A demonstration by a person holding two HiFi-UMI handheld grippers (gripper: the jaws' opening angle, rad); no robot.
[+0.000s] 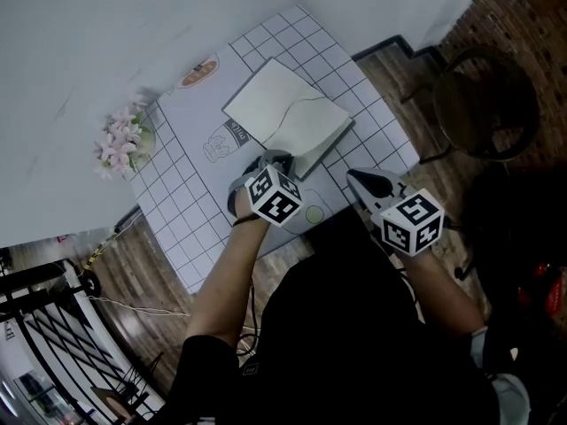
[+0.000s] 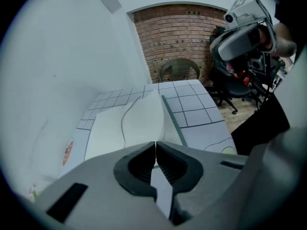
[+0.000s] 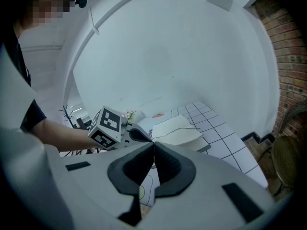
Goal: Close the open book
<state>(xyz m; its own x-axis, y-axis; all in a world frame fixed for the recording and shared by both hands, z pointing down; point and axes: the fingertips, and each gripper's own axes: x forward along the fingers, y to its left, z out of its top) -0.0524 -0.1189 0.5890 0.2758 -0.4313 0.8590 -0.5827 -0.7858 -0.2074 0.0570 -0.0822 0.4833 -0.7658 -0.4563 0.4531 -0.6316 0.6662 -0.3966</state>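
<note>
Book [image 1: 288, 118] lies open on the surface [image 1: 190, 224], its near edge at the tips of the left tool [image 1: 270, 159], jaws pressed together; the right tool [image 1: 354, 177], likewise closed, hovers nearby, clear of it.

My left gripper [image 1: 275, 158] covers the near corner of the book [image 1: 283, 109], so I can't tell if a page sits between its closed jaws. My black shirt [image 1: 354, 326] hides the near side of the table [image 1: 177, 211]. The words on the orange label [image 1: 198, 72] are too small to read. The chair [image 3: 288, 163] is cut off by the right gripper view's edge.
</note>
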